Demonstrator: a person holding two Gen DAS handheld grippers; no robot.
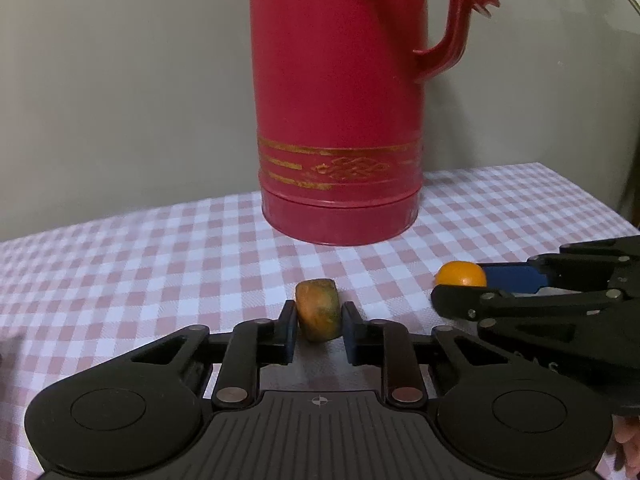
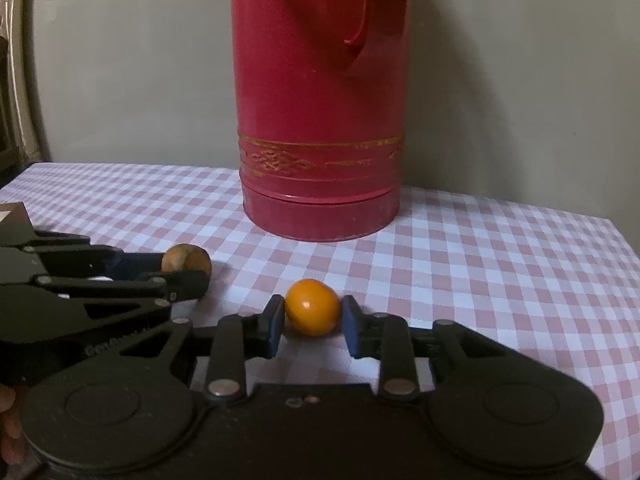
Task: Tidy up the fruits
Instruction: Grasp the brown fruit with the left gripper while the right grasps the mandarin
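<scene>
A mottled brown-orange fruit rests on the pink checked tablecloth, and my left gripper is shut on it, one pad against each side. To its right, a smooth bright orange fruit sits between the pads of my right gripper, which is shut on it too. Each gripper shows in the other's view: the right gripper with the orange fruit at the right edge, the left gripper with the brown fruit at the left. Both fruits are low over the cloth.
A tall red thermos with gold bands and a handle stands just behind both fruits, against a grey wall. In the right wrist view the thermos is centred and a brown box corner shows at the far left. The cloth extends to the right.
</scene>
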